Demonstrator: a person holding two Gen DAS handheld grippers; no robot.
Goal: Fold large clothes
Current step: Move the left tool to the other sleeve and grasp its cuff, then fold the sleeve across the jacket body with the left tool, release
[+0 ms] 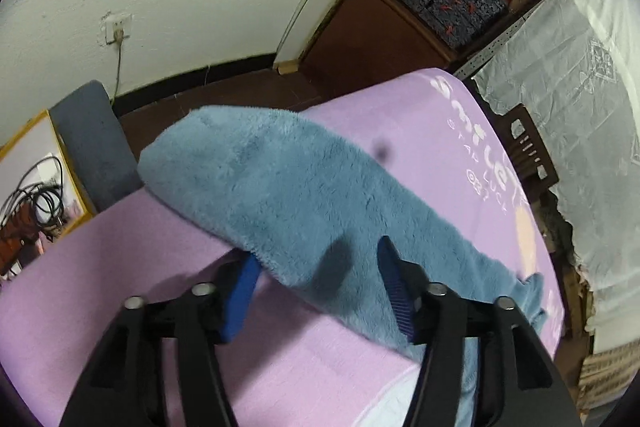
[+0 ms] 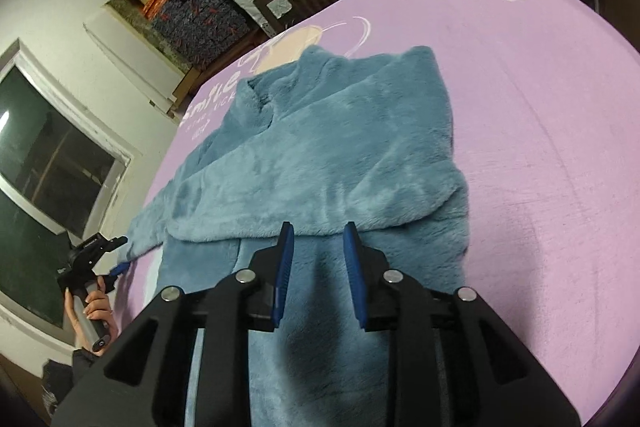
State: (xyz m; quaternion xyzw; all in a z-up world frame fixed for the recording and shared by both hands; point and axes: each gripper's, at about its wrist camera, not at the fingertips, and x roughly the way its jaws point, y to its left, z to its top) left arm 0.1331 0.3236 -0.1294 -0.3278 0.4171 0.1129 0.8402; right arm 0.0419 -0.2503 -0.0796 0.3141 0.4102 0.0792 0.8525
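Blue fleece garment (image 2: 320,147) on the purple sheet (image 2: 540,147).
My right gripper (image 2: 318,247) hangs spread above it; my left gripper (image 1: 316,267) gapes, its sleeve seemingly between the fingers.

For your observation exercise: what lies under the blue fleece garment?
A purple sheet with white lettering lies under the fleece garment. A printed picture shows past the collar; the rest of it is covered.

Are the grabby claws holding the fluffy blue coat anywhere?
No. Both the left gripper and the right gripper are open, hovering over the fluffy blue fleece garment, which lies on the purple printed sheet.
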